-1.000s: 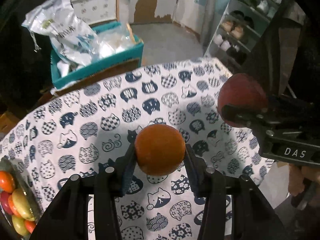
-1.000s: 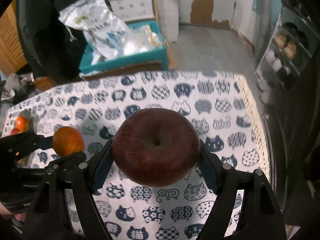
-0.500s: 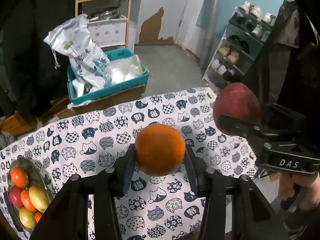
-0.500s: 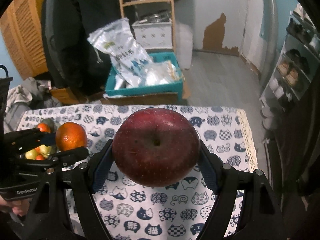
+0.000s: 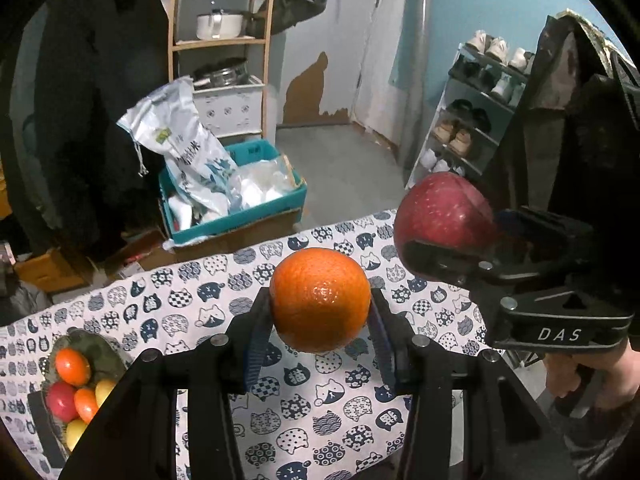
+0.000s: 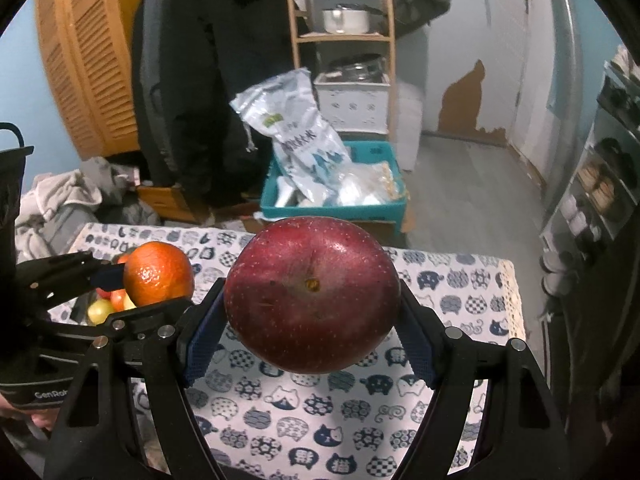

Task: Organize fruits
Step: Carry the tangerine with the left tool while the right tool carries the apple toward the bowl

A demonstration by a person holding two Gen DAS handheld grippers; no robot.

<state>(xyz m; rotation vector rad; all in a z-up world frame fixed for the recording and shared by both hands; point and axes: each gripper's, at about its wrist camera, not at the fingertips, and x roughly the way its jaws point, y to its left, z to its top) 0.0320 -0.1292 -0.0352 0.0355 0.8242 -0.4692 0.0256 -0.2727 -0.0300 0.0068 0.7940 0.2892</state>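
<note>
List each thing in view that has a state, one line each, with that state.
left gripper: shut on the orange, held above the table.
orange: clamped between the pads, off the cloth.
right gripper: shut on the apple, held above the table.
apple: clamped between the pads, stem end facing the camera.
bowl: on the tablecloth, holding several small fruits.
tablecloth: spread flat over the table.

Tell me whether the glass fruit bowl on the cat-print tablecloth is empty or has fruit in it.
It has fruit. The glass bowl holds several small orange, red and yellow fruits, seen at the left wrist view's lower left.
</note>
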